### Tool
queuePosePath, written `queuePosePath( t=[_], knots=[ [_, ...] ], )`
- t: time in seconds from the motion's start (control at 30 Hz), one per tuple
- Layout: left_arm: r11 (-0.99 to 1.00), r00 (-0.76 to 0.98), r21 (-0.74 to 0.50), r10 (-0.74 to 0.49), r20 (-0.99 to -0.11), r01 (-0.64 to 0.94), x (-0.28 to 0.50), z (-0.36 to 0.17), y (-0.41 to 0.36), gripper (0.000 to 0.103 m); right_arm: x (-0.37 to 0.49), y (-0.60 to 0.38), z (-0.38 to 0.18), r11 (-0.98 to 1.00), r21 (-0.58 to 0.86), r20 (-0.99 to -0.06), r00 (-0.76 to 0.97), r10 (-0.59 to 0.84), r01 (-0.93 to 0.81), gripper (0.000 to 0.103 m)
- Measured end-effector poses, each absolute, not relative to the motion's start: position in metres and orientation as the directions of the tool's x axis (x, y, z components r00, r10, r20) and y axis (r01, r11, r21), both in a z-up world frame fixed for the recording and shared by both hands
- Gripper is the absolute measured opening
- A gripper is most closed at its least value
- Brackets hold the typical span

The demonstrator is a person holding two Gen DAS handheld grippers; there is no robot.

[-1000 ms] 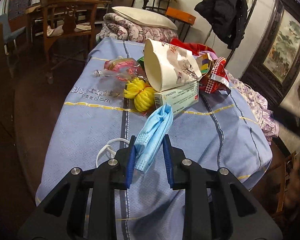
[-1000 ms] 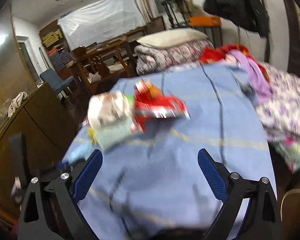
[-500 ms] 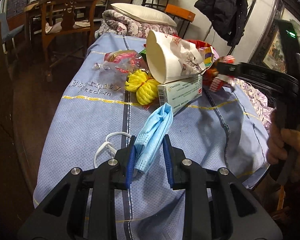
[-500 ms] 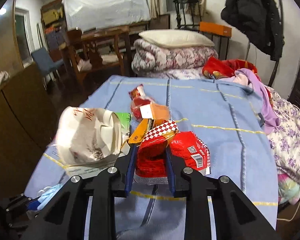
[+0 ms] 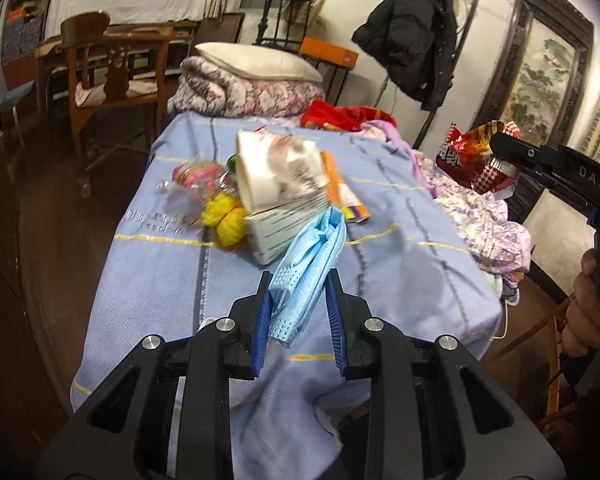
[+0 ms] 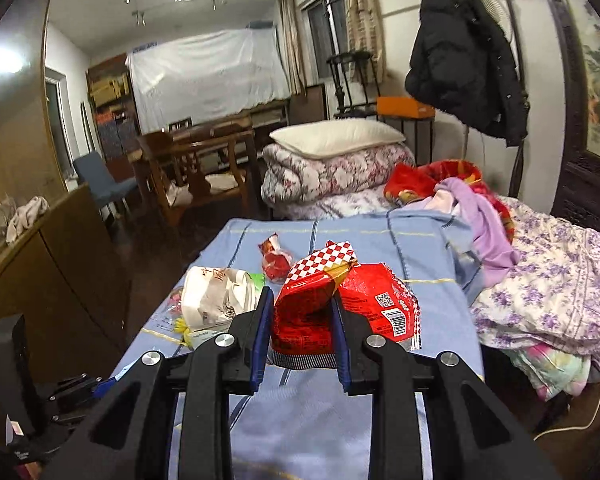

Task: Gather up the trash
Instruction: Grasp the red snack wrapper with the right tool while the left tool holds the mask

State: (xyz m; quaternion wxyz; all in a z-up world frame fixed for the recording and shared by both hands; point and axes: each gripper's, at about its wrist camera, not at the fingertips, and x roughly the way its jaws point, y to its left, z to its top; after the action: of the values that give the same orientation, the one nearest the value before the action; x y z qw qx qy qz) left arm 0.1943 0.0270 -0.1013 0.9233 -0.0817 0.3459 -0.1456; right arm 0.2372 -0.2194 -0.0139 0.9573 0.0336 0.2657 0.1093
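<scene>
My left gripper (image 5: 298,286) is shut on a crumpled blue face mask (image 5: 312,256) and holds it above the blue bedspread (image 5: 400,248). My right gripper (image 6: 302,308) is shut on a red snack bag (image 6: 312,308) with a checkered edge, lifted off the bed; it also shows at the right of the left wrist view (image 5: 474,160). On the bedspread lie a white paper bag (image 5: 272,172), a white carton (image 5: 276,226), a yellow bundle (image 5: 224,220), an orange wrapper (image 5: 340,192) and a clear wrapper (image 5: 192,176).
Folded quilts with a pillow (image 6: 332,160) sit at the bed's far end. Loose clothes (image 6: 540,272) pile on the right side. A wooden chair (image 5: 112,76) stands left of the bed. A small red wrapper (image 6: 276,260) lies further back.
The right gripper closed on the red snack bag and lifted it up and to the right, off the bed. The left gripper raised the blue mask off the bedspread.
</scene>
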Motion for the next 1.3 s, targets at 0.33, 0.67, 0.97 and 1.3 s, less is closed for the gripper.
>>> queuePosePath(
  t=[0.33, 0.67, 0.97, 1.3],
  knots=[
    [0.927, 0.75, -0.244, -0.374, -0.545, 0.285, 0.149, -0.063, 0.007, 0.027, 0.162, -0.249, 0.013, 0.977, 0.132, -0.419, 0.884, 0.208, -0.167, 0.028],
    [0.914, 0.79, -0.199, -0.405, -0.46, 0.353, 0.09, -0.026, -0.01, 0.028, 0.087, -0.273, 0.03, 0.977, 0.152, -0.343, 0.919, 0.192, -0.148, 0.028],
    [0.897, 0.825, -0.14, -0.442, -0.352, 0.42, 0.019, 0.011, -0.025, 0.028, -0.004, -0.288, 0.062, 0.98, 0.132, -0.204, 0.964, 0.173, -0.148, 0.028],
    [0.883, 0.848, -0.082, -0.466, -0.25, 0.462, -0.031, 0.036, -0.03, 0.028, -0.067, -0.298, 0.088, 0.987, 0.09, -0.111, 0.984, 0.139, -0.13, 0.029]
  ],
)
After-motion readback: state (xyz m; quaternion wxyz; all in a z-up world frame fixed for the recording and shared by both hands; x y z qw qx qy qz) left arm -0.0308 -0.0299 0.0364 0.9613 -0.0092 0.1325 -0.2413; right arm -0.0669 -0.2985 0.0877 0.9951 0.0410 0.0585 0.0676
